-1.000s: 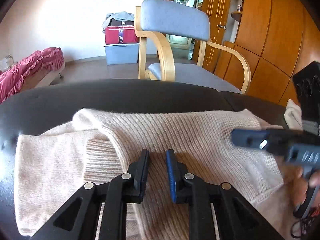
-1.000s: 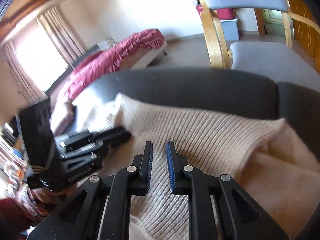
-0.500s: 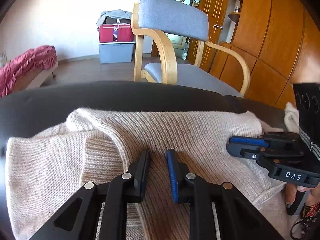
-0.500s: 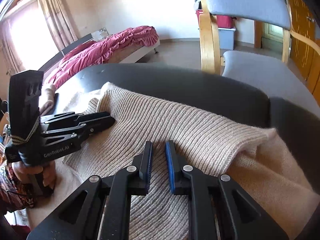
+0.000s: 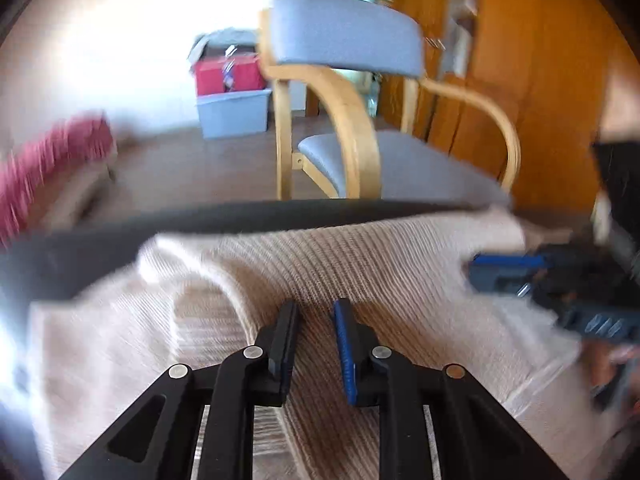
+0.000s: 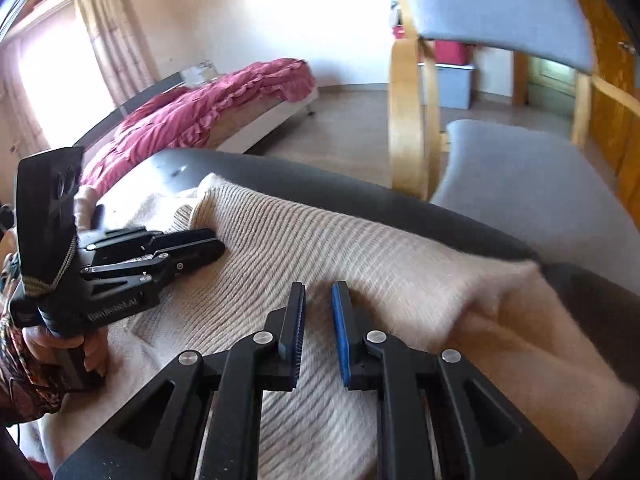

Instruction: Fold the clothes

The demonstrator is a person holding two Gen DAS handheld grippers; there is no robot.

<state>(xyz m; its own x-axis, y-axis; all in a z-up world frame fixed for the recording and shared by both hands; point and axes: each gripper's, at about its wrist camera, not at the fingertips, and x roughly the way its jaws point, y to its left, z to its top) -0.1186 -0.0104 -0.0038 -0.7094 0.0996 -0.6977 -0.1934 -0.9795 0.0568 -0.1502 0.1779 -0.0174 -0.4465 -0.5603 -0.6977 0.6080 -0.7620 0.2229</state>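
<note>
Dark grey bench [image 6: 320, 188] fills the lower half of both views, and the task's beige knitted sweater [image 6: 360, 256] lies spread across it, ribbed part on top and a smoother layer showing at 4 o'clock in the right wrist view. Beyond the far edge of the bench stand a wooden armchair [image 5: 344, 40] with blue-grey cushions at 12 o'clock, an orange-brown wooden wardrobe [image 5: 540, 80] at 2 o'clock and a bed [image 6: 208, 108] with a crimson ruffled cover at 10 o'clock. A red box [image 5: 228, 72] sits on a pale blue tub [image 5: 234, 112] against the wall.

The left hand-held gripper [image 5: 314, 308] points down onto the ribbed knit, its fingers a narrow gap apart with flat fabric showing between them, nothing pinched. The right hand-held gripper [image 6: 318, 290] stands likewise, slightly parted over the sweater and gripping nothing. In the right wrist view, a hand [image 6: 92, 350] at 8 o'clock grips the left tool's handle.
</note>
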